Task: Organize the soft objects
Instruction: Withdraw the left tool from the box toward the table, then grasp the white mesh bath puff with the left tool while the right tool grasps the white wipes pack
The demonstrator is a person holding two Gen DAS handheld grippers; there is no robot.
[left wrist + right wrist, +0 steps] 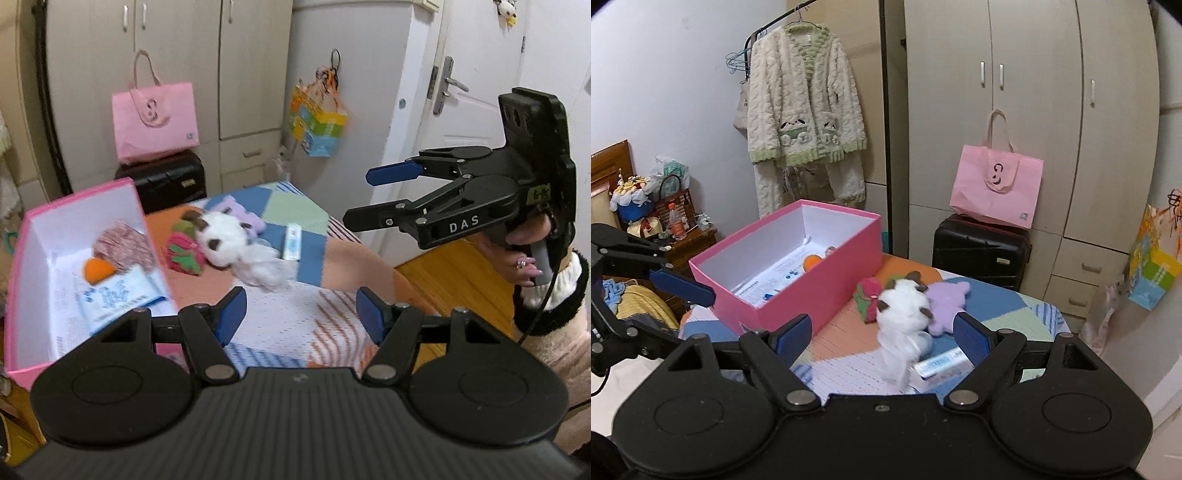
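A white plush toy [905, 306] with brown ears is lying on a patchwork-covered table [849, 354], its long axis running from the round head at the far end down to a wispy white tail trailing toward the near edge. It is resting just beside an open pink box [812, 280], touching a red-and-green soft toy [868, 295] on its left and a lilac star-shaped plush [947, 301] on its right. A small white-and-blue carton [942, 363] is lying flat by the plush toy's tail end.

The right gripper [882, 332] is hovering above the near side of the table, angled downward at the plush, its blue-padded jaws standing wide apart with nothing between them. In the left wrist view a person's hand [524, 254], in a fluffy cream sleeve with a black cuff, is wrapping around its grip. The left gripper [299, 314] is hanging over the near corner of the table beside the box, also tilted down, its jaws parted and empty.

Inside the box an orange ball [98, 269], a pink speckled fabric piece [123, 243] and a blue-printed packet [118, 295] are sitting on its white floor. A pink tote bag [995, 186] is standing on a black suitcase [980, 254] behind the table.
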